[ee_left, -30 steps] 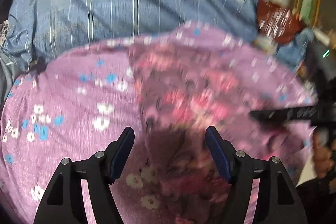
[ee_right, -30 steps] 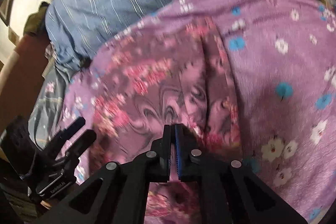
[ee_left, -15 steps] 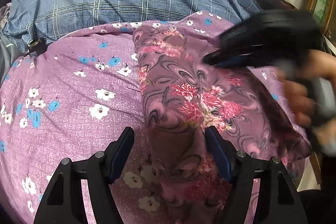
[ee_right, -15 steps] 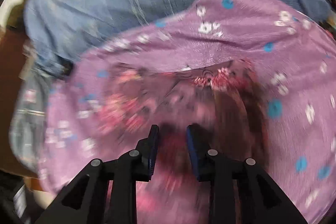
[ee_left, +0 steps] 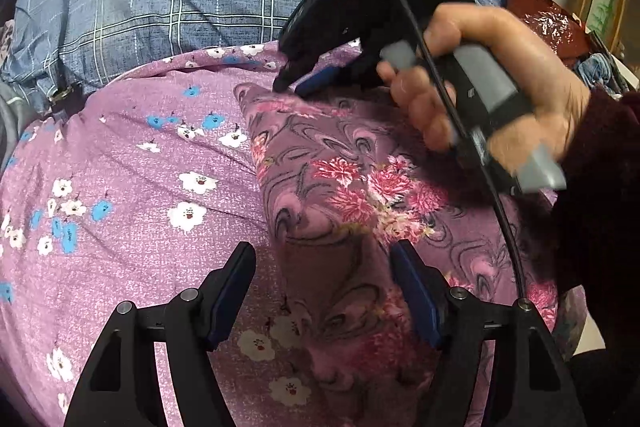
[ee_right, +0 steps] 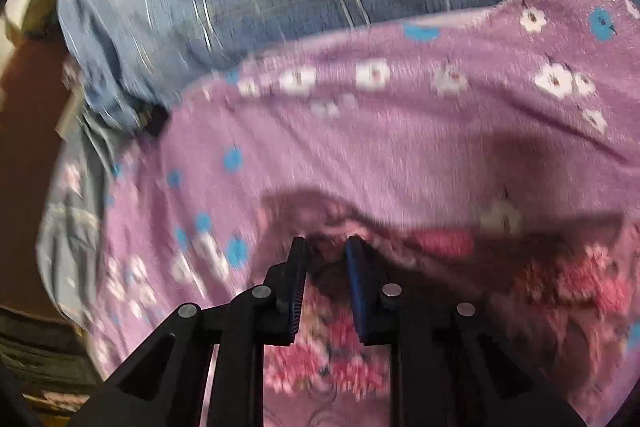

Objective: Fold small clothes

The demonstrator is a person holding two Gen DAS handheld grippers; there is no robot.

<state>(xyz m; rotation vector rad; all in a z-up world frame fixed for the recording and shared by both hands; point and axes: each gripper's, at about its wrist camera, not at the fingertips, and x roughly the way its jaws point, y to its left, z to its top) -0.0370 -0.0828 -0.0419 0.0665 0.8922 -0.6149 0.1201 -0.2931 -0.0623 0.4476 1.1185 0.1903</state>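
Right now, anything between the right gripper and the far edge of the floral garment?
Nothing visible. The right gripper sits at the far edge of the floral garment, jaws closing with cloth between them. The left gripper is open at the near end, clear of it.

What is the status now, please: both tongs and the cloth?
Left tongs open, straddling swirl-patterned pink floral garment. Right tongs closing at its far edge, nothing pinched yet. Purple flowered bedsheet beneath; nothing blocking.

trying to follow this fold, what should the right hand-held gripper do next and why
Probably finish closing on the garment's far corner. The right hand-held gripper sits at that corner with its jaws closing and cloth between them, not yet pinched. The left hand-held gripper stands open over the near end.
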